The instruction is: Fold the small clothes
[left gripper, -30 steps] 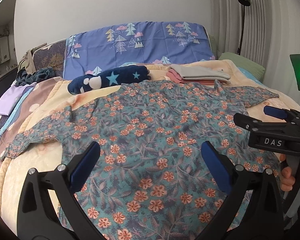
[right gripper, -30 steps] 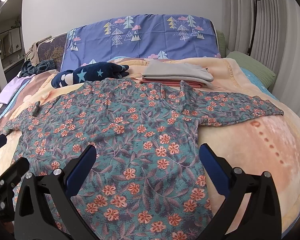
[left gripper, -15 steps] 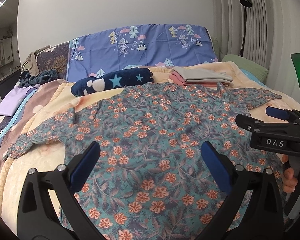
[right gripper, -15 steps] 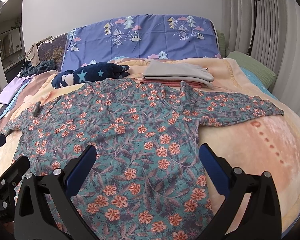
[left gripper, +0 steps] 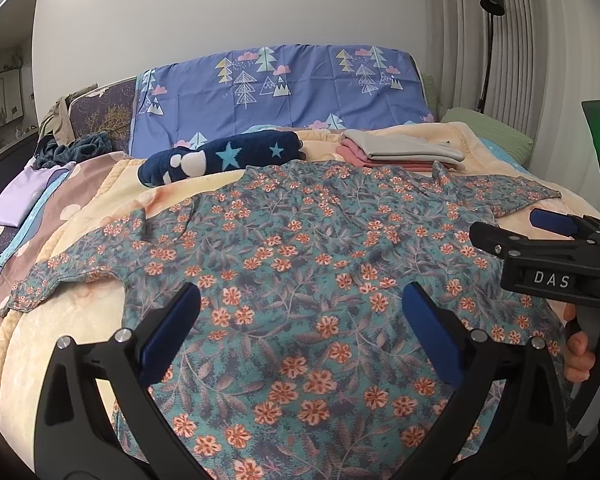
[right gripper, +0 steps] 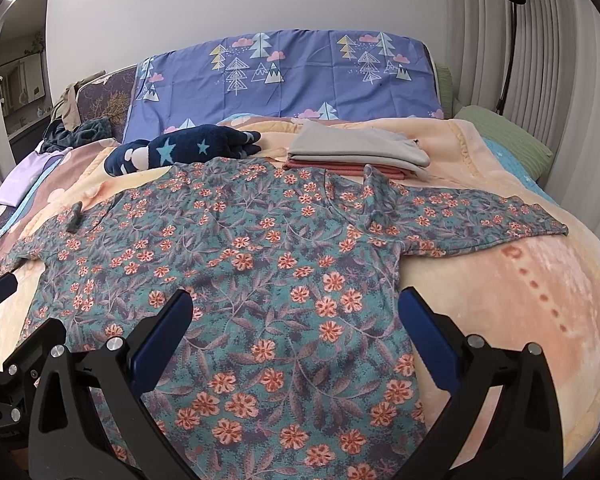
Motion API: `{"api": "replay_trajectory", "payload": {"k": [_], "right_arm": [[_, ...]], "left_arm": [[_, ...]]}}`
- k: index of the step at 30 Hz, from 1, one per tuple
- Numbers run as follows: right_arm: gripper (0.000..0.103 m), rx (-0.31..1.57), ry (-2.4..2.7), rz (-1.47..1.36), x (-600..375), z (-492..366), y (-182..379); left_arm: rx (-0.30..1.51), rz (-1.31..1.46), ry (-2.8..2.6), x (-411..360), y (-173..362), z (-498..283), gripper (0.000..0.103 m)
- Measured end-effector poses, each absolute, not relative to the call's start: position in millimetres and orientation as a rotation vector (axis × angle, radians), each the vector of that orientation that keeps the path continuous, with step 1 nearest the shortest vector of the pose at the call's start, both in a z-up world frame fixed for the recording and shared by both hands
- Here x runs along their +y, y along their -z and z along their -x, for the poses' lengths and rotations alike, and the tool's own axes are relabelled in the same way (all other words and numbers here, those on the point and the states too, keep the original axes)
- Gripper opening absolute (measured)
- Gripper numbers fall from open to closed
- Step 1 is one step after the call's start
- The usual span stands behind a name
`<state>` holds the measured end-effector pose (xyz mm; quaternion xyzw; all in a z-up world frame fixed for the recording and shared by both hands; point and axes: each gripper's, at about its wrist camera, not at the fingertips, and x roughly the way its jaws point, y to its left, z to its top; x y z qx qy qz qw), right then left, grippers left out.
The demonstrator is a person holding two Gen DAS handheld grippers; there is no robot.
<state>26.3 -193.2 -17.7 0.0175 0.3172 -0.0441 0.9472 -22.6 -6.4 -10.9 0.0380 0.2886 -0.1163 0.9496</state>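
Floral shirt [left gripper: 300, 264] lay spread flat mid-bed [right gripper: 540, 320], collar toward the headboard pillow [right gripper: 292, 76], hem toward the foot edge, sleeves out sideways so its long axis ran left edge to right edge. Right sleeve [right gripper: 480, 216] reached near the bed's right edge. Left gripper [left gripper: 300, 320] hovered low over the hem half, jaws spread wide, nothing held. Right gripper [right gripper: 296, 316] also over the hem, jaws spread, empty, level, pointing headboard-ward. A hand [left gripper: 580, 348] gripped the right gripper's handle. Folded stack [right gripper: 356, 152] sat just past the collar.
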Motion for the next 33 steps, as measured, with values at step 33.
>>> {"api": "replay_trajectory", "payload": {"k": [33], "right_arm": [[0.102, 0.638, 0.095, -0.003, -188.2, -30.4, 17.1]], "left_arm": [[0.690, 0.131, 0.257, 38.4, 25.0, 0.8, 0.094]]}}
